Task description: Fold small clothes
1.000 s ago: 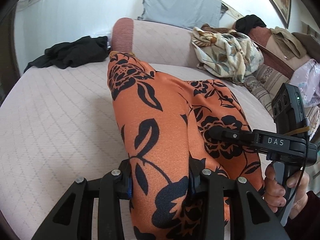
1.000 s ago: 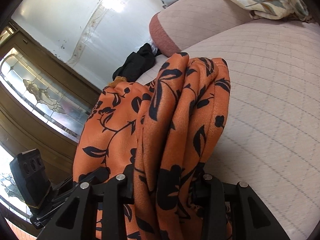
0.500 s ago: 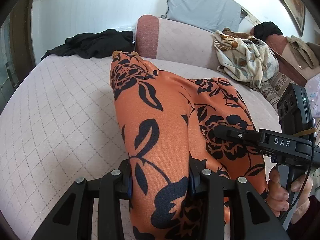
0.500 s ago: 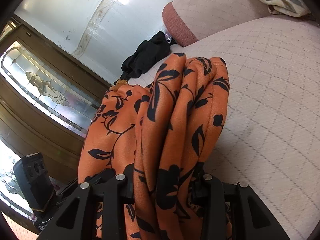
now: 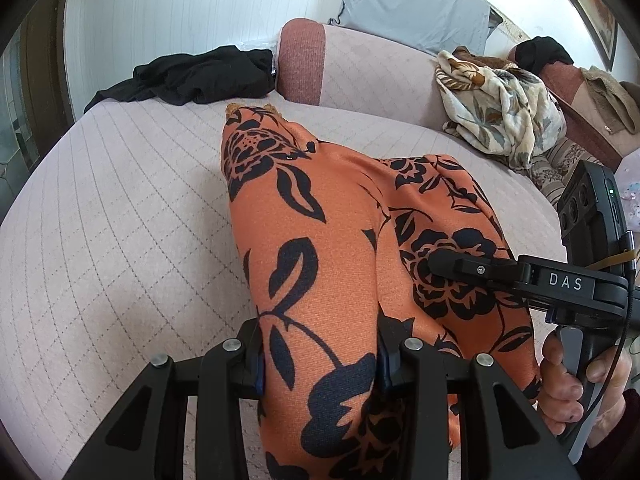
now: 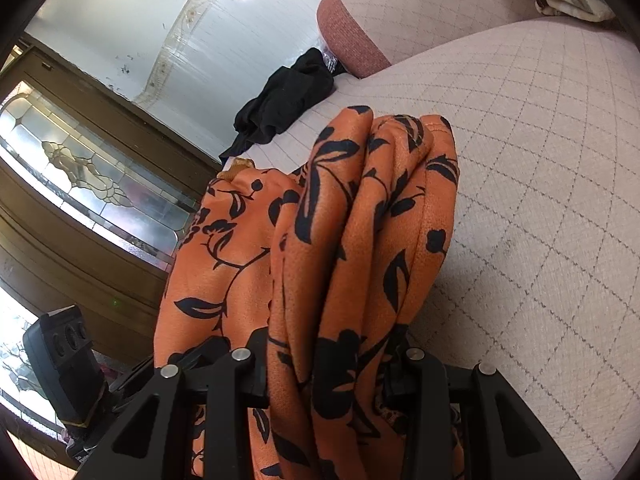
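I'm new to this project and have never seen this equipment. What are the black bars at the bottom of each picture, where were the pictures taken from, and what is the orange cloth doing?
No robot here: a person holds a two-finger tool in each hand, each with a wide-angle camera looking along its fingers. The black bars are those fingers. One picture looks out from the left hand-held gripper, the other from the right hand-held gripper. The left view also shows the right tool from the side, with the person's hand on its handle. Both tools are clamped on one orange garment with black flowers, bunched between their fingers above a quilted pinkish sofa seat. A black garment lies at the far end, and a floral cloth against the backrest.
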`<state>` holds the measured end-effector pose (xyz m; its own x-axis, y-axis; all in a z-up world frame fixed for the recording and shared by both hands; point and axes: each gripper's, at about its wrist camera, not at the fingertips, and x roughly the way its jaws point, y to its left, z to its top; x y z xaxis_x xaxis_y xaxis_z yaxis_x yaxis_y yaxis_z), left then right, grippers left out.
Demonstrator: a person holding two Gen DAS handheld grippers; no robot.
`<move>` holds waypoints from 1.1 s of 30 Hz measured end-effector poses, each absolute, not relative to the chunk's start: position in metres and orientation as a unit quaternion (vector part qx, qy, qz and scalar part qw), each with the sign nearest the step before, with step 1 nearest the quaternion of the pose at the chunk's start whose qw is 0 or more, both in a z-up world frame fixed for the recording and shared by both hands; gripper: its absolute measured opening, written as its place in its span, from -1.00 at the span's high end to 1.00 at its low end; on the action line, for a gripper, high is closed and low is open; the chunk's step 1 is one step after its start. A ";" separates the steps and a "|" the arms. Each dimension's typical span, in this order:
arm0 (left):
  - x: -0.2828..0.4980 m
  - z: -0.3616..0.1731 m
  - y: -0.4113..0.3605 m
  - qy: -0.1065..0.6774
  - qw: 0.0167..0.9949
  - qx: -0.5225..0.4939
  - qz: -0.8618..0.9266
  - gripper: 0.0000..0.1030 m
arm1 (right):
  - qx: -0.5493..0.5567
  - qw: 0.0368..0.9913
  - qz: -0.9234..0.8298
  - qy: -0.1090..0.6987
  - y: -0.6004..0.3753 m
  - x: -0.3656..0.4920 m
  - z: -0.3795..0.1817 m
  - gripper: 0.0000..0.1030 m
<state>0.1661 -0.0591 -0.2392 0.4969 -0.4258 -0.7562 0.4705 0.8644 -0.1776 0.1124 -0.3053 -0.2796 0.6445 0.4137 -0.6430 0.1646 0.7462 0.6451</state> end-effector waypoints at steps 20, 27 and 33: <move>0.174 -0.256 -0.058 0.460 0.856 0.033 -0.233 -0.07 | 0.370 0.809 0.055 0.452 -0.300 0.138 -0.295 0.12; 0.170 -0.256 -0.057 0.451 0.863 0.054 -0.222 -0.26 | 0.378 0.805 0.048 0.455 -0.303 0.140 -0.300 0.06; 0.164 -0.256 -0.052 0.444 0.869 0.067 -0.211 -0.44 | 0.368 0.810 0.039 0.454 -0.306 0.128 -0.295 0.03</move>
<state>0.1642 -0.0520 -0.2558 0.5179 -0.3061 -0.7988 0.4255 0.9023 -0.0699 0.1279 -0.3057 -0.2947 0.5843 0.3977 -0.7074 0.2714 0.7258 0.6321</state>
